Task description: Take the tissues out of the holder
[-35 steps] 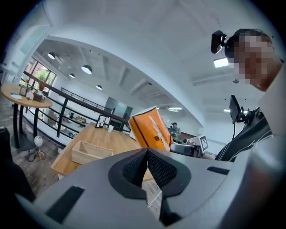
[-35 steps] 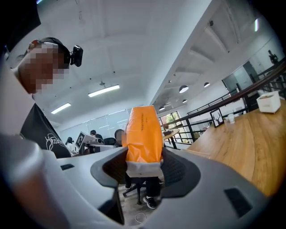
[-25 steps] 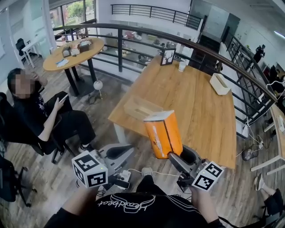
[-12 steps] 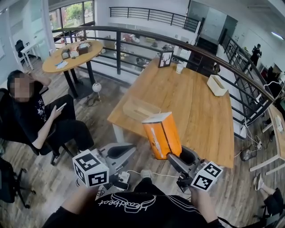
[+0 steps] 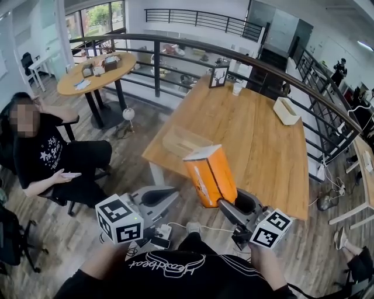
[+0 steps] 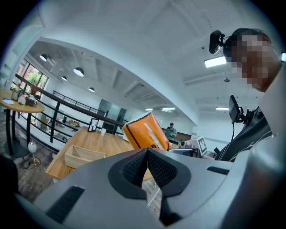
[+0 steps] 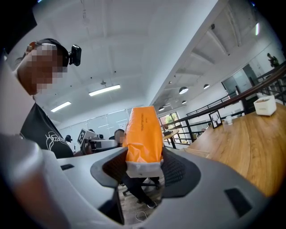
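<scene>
Bright, even daylight enters through far-left windows point(image 5: 93, 17); ceiling lamps point(image 6: 78, 71) glow overhead. Fisheye bends edges; gripper views darken at corners.

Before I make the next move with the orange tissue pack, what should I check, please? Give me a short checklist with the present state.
1. Hold of right gripper on orange tissue pack: ok, jaws press its lower end.
2. Pack out of the wooden holder: ok, it hangs in the air, apart from it.
3. Is left gripper free: ok, jaws together, nothing between.
4. Bare table space for setting down: ok, beside the holder.
5. Grip secure: cannot tell; the pack tilts, held by one end only.
</scene>
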